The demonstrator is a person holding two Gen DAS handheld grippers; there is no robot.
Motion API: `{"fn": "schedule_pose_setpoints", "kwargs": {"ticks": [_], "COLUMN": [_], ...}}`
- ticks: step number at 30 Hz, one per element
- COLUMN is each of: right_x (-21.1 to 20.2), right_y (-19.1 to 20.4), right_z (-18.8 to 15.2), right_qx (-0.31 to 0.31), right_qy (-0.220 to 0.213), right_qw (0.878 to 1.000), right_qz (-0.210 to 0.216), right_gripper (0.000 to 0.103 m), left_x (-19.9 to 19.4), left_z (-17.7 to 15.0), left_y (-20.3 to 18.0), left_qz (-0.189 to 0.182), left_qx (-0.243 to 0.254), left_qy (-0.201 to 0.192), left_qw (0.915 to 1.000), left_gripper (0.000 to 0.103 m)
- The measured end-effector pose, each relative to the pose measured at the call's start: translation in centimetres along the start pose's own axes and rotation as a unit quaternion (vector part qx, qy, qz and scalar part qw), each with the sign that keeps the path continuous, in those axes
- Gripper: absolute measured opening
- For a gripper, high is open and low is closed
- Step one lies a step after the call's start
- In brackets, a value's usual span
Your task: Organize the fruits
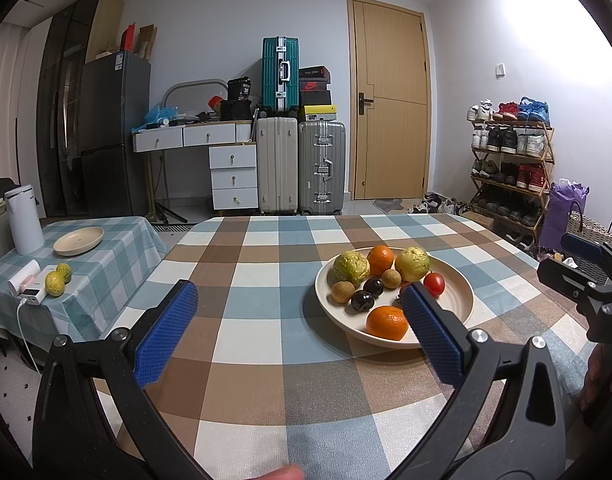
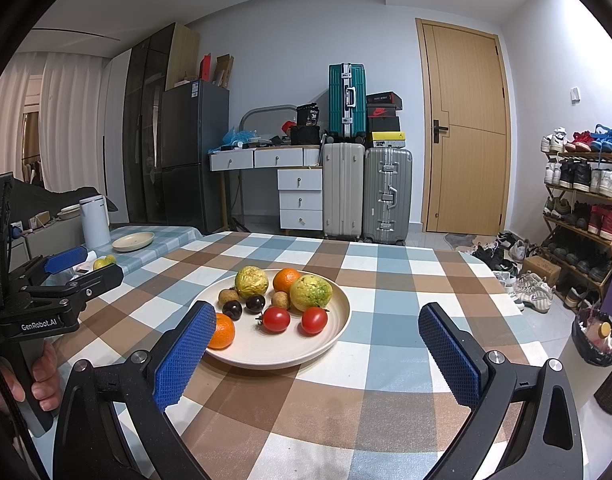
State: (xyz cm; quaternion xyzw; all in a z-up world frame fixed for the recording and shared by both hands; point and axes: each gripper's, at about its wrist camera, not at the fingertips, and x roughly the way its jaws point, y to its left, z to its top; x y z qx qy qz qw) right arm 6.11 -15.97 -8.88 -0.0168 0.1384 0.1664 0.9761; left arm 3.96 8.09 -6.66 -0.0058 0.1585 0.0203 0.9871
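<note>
Round cream plate [image 2: 338,320] at frame centre holds mixed fruit, piled together. Left gripper [image 1: 298,304] and right gripper [image 2: 318,320] both gape wide, empty, likely staged for picking.

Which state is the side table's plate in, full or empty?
Empty: the plate shows a bare inside in both views; two green fruits lie apart on the cloth.

cream plate [image 2: 338,322], checked tablecloth [image 2: 386,392], blue tongs [image 2: 318,320]
</note>
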Motion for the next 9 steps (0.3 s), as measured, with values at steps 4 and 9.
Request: {"fn": "schedule_pose_setpoints", "kwargs": {"ticks": [4,9], "right_x": [-0.05,-0.04], "right_y": [-0.11,-0.11], "right_z": [0.00,0.00], "right_qx": [0.000,0.000], "right_qy": [0.000,0.000], "right_qw": [1.000,1.000], "right_qz": [0.000,0.000], "right_gripper": [0.103,0.103], "left_x": [-0.02,0.22], "left_z": [0.01,-0.10], "left_y": [0.00,-0.14], "left_qz": [0.000,-0.003], "left_qx": [0.000,0.001], "left_qy": [0.000,0.000], "left_qw": [1.0000,1.0000], "left_gripper": [0.102,0.102]}}
